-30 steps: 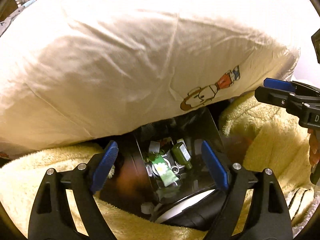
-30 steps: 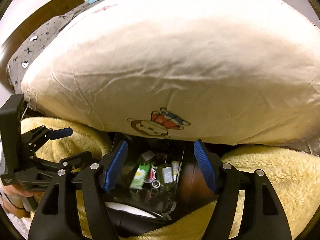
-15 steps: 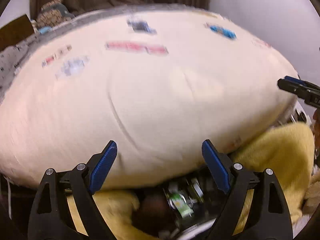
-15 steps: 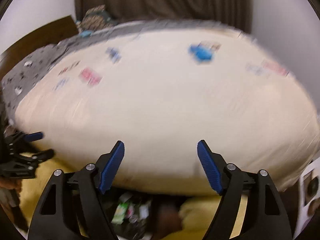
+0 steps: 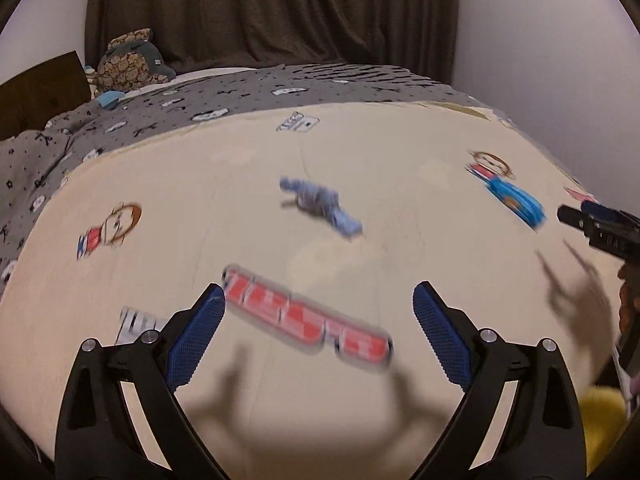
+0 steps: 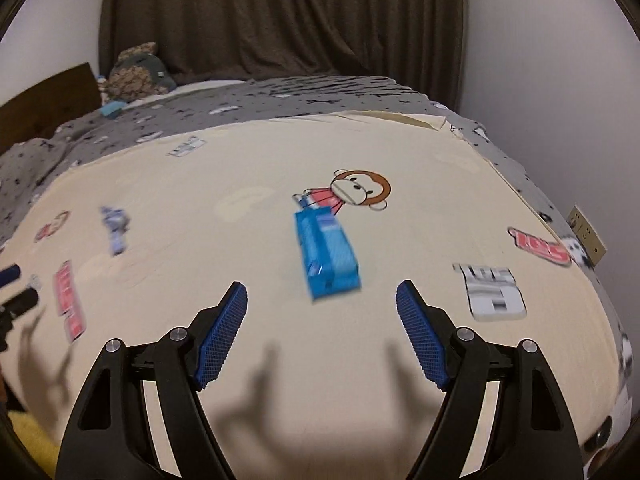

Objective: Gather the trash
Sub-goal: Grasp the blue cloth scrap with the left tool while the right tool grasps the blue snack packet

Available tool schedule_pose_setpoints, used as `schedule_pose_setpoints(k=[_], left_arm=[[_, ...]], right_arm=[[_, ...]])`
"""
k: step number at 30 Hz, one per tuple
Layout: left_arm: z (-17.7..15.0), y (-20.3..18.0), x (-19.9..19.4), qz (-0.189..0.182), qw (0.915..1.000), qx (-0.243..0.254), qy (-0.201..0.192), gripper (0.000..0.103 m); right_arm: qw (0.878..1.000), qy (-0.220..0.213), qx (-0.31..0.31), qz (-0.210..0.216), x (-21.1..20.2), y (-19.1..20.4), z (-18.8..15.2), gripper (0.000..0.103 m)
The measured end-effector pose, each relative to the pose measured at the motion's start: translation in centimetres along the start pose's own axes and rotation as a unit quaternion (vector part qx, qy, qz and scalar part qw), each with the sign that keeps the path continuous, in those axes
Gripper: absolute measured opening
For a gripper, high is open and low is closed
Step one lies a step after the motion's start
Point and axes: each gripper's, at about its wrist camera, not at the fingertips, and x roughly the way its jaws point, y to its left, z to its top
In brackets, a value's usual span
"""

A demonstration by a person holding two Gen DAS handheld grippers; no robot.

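A blue packet [image 6: 326,256] lies on the cream sheet [image 6: 360,380] just beyond my right gripper [image 6: 321,287], which is open and empty; the same blue packet [image 5: 516,200] shows far right in the left wrist view. A crumpled grey-blue wrapper [image 5: 320,208] lies on the cream sheet [image 5: 200,200] ahead of my left gripper [image 5: 318,292], whose jaws are opening with nothing between them. The crumpled wrapper [image 6: 116,228] also appears left in the right wrist view. Each gripper shows at the edge of the other's view: right gripper [image 5: 592,220], left gripper [image 6: 16,288].
The sheet carries printed cartoon figures and red and grey logos. A grey patterned duvet [image 5: 240,96] covers the far half of the bed, with a plush toy [image 5: 132,60] by the wooden headboard [image 5: 40,84]. A wall socket [image 6: 586,236] sits at right; yellow blanket [image 5: 600,404] below.
Both grippers have risen from the bin of trash beside the bed to above the mattress. The bin has dropped out of view and the bed top with its litter has come into view.
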Motion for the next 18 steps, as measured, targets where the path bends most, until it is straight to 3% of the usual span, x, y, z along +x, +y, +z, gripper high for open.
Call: schedule_pose_setpoints(k=[11,18], left_arm=[[5.4,0.3,9.6,0.026,0.9988,-0.039,0.016,0.094],[6.0,0.8,13.2,0.034,0.9975,-0.039,0.047,0.092]], right_arm=[[0.999,0.036,0.017,-0.006,7.4,-1.0,3.0,0.078],[0.998,0.057,0.013,0.007,9.6,-1.0,2.9,0.074]])
